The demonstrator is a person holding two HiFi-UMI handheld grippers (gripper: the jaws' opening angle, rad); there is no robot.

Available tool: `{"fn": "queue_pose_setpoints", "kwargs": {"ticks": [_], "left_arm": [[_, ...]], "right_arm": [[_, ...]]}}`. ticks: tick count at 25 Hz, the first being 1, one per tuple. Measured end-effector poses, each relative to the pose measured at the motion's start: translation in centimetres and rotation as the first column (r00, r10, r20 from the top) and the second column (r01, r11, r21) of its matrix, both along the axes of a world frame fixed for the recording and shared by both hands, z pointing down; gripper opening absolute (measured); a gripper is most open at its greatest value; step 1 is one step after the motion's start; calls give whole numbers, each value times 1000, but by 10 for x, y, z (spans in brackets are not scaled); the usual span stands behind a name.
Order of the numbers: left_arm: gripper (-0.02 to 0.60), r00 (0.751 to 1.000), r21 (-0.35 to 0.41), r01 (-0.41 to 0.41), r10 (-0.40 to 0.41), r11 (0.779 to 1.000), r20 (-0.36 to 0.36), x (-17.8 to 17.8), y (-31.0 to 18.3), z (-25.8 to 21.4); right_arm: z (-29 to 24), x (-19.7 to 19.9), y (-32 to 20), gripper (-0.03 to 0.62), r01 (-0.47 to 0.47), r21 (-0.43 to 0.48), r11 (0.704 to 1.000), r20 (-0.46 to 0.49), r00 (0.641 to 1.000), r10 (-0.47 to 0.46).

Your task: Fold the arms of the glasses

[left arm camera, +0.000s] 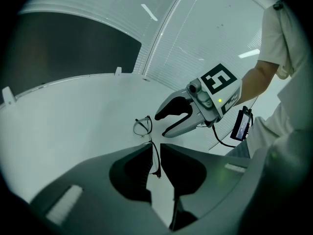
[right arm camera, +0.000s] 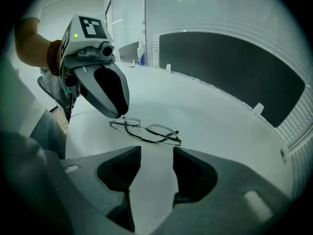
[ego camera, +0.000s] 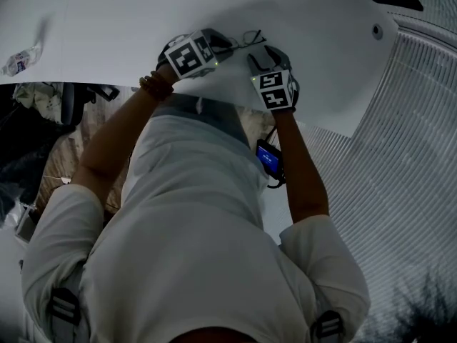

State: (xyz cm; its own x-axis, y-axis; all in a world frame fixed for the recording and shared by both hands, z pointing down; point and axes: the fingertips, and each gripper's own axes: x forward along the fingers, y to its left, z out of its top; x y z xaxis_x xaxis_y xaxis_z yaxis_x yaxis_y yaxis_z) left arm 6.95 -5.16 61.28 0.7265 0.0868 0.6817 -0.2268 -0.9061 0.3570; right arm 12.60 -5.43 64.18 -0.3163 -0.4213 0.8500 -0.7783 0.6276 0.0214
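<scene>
a pair of thin-framed glasses is pictured lying on a white table, flanked by two hand-held grippers. the left gripper is held low at one end of the frame, its jaws slightly parted; one arm of the glasses is seen running into the gap between them, close against one jaw. the right gripper is held just short of the glasses, its jaws parted and nothing gripped between them.

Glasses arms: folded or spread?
At least one folded: in the right gripper view an arm lies along the lenses of the glasses on the table. The other: cannot tell.
</scene>
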Motion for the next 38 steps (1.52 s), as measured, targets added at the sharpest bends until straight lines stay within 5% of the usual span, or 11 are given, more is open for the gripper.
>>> {"fn": "queue_pose_setpoints", "kwargs": {"ticks": [6, 12, 17, 23, 26, 29, 33, 38], "left_arm": [[48, 997, 19, 64, -63, 998, -41, -10, -7, -32], [14, 976, 57, 147, -135, 988, -173, -14, -19, -107], [3, 887, 43, 282, -243, 959, -392, -13, -36, -183], [3, 770, 99, 388, -264, 916, -581, -28, -47, -281], [3, 718, 97, 419, -265, 903, -643, -30, -29, -324], [3, 675, 171, 453, -211, 875, -708, -30, -29, -364], [3, 629, 186, 513, -220, 838, -745, -30, -12, -390], [3, 633, 176, 535, -254, 827, -732, -23, -17, -388]], "right_arm": [[-42, -1, -7, 204, -64, 26, 998, 88, 994, 62], [-128, -12, -21, 139, -98, 115, 989, 245, 967, 68], [-204, -30, -27, 9, -101, 195, 976, 405, 914, 13], [-299, -55, -42, 2, -175, 333, 927, 559, 828, -45], [-353, -63, -29, 2, -231, 398, 888, 617, 783, -73], [-393, -64, -32, 2, -288, 488, 824, 647, 753, -120], [-412, -64, -14, 2, -325, 508, 798, 661, 741, -120], [-415, -61, -16, 0, -298, 521, 800, 637, 760, -132]]}}
